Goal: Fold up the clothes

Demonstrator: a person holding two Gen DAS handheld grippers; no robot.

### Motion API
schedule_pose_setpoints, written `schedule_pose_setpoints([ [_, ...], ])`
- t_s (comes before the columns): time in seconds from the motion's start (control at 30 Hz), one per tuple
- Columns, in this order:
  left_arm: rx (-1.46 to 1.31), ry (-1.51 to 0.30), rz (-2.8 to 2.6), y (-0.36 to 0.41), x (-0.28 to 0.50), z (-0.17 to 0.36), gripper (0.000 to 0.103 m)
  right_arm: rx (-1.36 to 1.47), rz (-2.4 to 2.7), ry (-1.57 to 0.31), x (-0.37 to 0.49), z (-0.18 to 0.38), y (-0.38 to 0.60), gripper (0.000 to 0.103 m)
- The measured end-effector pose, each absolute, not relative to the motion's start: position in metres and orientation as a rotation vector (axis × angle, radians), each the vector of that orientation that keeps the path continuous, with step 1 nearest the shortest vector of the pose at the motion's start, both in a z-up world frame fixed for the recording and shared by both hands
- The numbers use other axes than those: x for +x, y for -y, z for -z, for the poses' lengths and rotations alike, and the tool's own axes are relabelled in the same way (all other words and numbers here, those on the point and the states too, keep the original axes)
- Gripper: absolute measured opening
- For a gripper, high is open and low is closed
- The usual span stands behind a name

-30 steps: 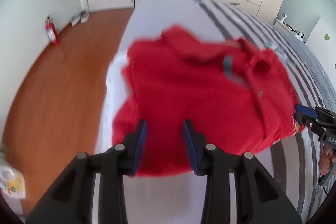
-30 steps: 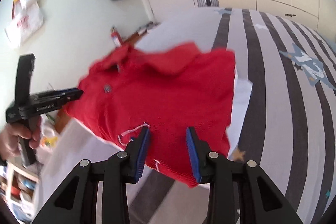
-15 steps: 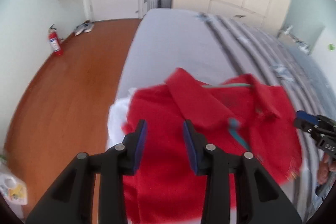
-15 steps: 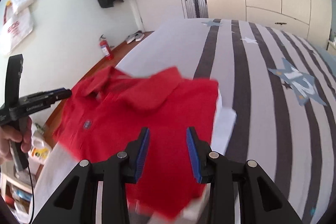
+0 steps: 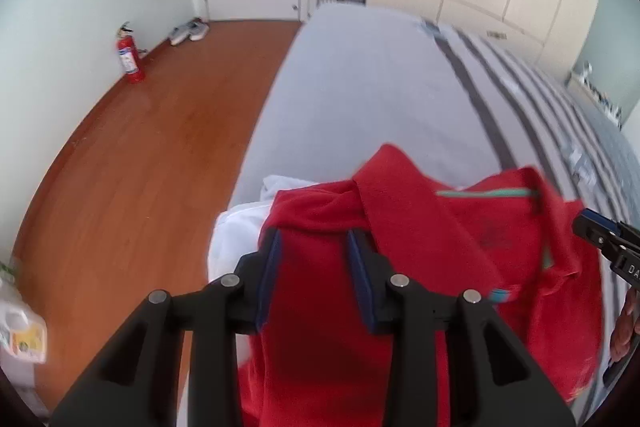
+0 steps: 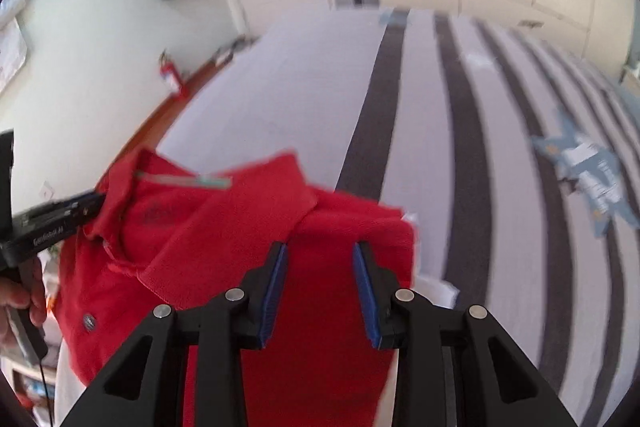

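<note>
Folding unfinished: the red polo shirt [image 5: 460, 227] hung bunched above the bed [image 5: 360, 87], gripped by left tongs [image 5: 316, 281] and right tongs [image 6: 320, 291].

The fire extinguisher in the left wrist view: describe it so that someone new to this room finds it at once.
Start from the bed and look across the wooden floor to the pale wall. The fire extinguisher stands upright at the foot of that wall. It is a small red cylinder with a white label, unlike the pale shoes lying farther along the wall.
</note>
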State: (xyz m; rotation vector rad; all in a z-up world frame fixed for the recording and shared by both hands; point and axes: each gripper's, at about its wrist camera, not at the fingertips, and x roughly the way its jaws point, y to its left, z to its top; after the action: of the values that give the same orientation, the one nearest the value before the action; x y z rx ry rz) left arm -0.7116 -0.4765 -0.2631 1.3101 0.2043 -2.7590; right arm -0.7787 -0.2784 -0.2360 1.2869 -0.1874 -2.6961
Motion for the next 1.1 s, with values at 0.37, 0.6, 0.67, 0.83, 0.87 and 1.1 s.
schedule_pose_setpoints([
  [0.37, 1.187, -0.18, 2.793, 0.424, -0.566, 0.199, 0.035, 1.097, 2.76, 0.082, -0.645, 0.172, 0.249, 0.03],
  [0.6, 1.087, -0.183, 2.784, 0.332, -0.447, 0.162, 0.073, 1.042, 2.744, 0.043, -0.542, 0.148, 0.215, 0.033],
  [0.67, 1.105, -0.188, 2.754, 0.302, -0.42, 0.157, 0.073, 1.047, 2.736, 0.037, -0.515, 0.141, 0.203, 0.033],
  [0.83, 1.068, -0.273, 2.688, 0.242, -0.351, 0.136, 0.085, 1.018, 2.717, 0.027, -0.449, 0.117, 0.176, 0.05],
  [0.87, 1.048, -0.28, 2.681, 0.233, -0.338, 0.131, 0.087, 1.007, 2.713, 0.014, -0.437, 0.111, 0.173, 0.054],
  [1.1, 1.054, -0.347, 2.619, 0.19, -0.266, 0.12, 0.098, 0.961, 2.676, -0.02, -0.352, 0.089, 0.15, 0.083],
])
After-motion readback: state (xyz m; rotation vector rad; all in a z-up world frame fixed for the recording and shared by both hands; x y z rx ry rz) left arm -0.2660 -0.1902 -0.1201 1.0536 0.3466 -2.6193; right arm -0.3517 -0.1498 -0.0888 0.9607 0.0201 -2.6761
